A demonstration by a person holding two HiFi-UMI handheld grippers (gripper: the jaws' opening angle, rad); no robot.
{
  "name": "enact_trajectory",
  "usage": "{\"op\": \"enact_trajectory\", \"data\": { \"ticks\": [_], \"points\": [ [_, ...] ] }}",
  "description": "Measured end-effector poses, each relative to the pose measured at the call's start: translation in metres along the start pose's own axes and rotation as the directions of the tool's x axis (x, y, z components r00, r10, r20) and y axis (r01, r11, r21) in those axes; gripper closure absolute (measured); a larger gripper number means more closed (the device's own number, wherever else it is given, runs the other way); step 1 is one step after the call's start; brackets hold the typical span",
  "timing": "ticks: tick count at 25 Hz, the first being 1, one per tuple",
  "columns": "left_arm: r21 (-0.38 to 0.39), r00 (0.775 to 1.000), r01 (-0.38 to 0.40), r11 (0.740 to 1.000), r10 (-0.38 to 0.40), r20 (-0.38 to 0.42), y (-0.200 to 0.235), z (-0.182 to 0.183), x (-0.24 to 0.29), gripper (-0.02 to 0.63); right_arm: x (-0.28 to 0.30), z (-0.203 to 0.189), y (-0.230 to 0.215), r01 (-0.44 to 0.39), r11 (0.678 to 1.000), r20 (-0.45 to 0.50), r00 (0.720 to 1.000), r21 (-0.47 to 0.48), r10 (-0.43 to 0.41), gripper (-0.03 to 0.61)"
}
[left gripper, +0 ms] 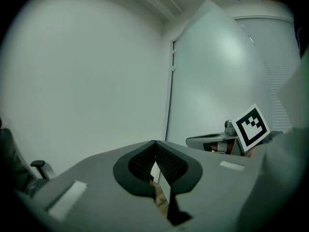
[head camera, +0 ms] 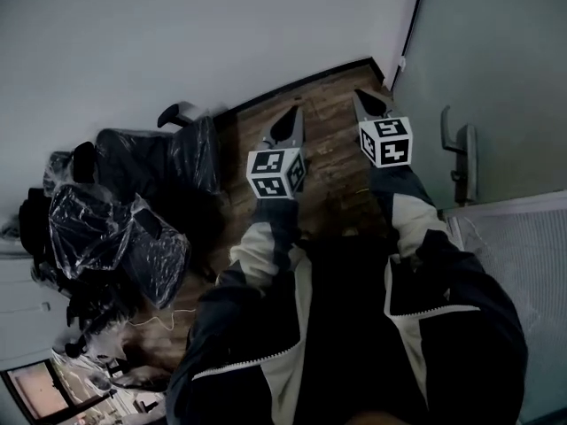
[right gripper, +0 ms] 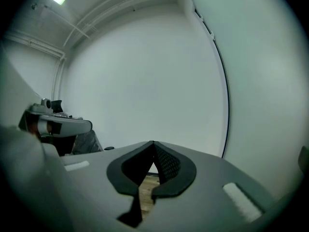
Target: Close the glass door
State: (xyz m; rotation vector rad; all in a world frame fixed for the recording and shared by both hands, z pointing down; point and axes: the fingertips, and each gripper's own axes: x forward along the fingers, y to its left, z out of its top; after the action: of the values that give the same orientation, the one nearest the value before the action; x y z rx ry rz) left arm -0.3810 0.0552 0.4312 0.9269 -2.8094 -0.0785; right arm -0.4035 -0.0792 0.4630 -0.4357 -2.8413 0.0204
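The frosted glass door [head camera: 483, 69] stands at the right of the head view, with a grey lever handle [head camera: 461, 149] on it. My right gripper [head camera: 357, 94] points at the floor corner to the left of the handle, apart from it, jaws shut and empty. Beside it on the left, my left gripper [head camera: 298, 111] is also shut with nothing in it. In the left gripper view the jaws [left gripper: 154, 142] meet at the tip and the door [left gripper: 217, 91] rises ahead on the right. The right gripper view shows shut jaws [right gripper: 153, 142] and the door's dark edge [right gripper: 227, 105].
Office chairs wrapped in plastic [head camera: 133, 211] stand at the left on the wooden floor [head camera: 332, 149]. A white wall [head camera: 177, 34] with a dark skirting runs ahead. A ribbed pale panel [head camera: 523, 255] sits at the lower right. The person's jacket sleeves [head camera: 407, 228] fill the foreground.
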Motion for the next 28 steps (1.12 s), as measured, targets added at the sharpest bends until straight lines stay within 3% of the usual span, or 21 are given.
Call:
{"op": "enact_trajectory", "data": {
  "ticks": [4,6,9,12,16,21,28],
  "points": [
    [0.034,0.991,0.134,0.990,-0.134,-0.025,-0.023,-0.002,0.051,0.611,0.006,-0.001,-0.026,0.089,0.994,-0.016,0.996,-0.061,-0.091,0.574],
    [0.026,0.970,0.239,0.971,-0.238,-0.049,-0.041,-0.005,0.078,0.611,0.000,-0.003,-0.042,0.166,0.984,-0.026,0.986,-0.058,-0.168,0.574],
    [0.029,0.905,0.422,0.906,-0.419,-0.075,-0.073,-0.002,0.118,0.611,-0.013,-0.002,-0.073,0.324,0.945,-0.035,0.945,-0.043,-0.326,0.574],
    [0.052,0.829,0.557,0.829,-0.551,-0.097,-0.096,0.005,0.139,0.611,-0.022,0.001,-0.088,0.439,0.898,-0.031,0.898,-0.009,-0.439,0.574],
    [0.072,0.697,0.717,0.694,-0.707,-0.121,-0.136,0.008,0.152,0.611,-0.054,0.003,-0.100,0.597,0.802,-0.035,0.802,0.029,-0.596,0.574],
    [0.049,0.468,0.883,0.467,-0.864,-0.184,-0.199,-0.017,0.131,0.612,-0.133,-0.027,-0.098,0.791,0.609,-0.104,0.611,0.058,-0.785,0.574],
    [0.034,0.263,0.964,0.262,-0.943,-0.205,-0.265,-0.032,0.092,0.611,-0.238,-0.054,-0.086,0.926,0.372,-0.165,0.378,0.069,-0.911,0.574]
  ]
}}
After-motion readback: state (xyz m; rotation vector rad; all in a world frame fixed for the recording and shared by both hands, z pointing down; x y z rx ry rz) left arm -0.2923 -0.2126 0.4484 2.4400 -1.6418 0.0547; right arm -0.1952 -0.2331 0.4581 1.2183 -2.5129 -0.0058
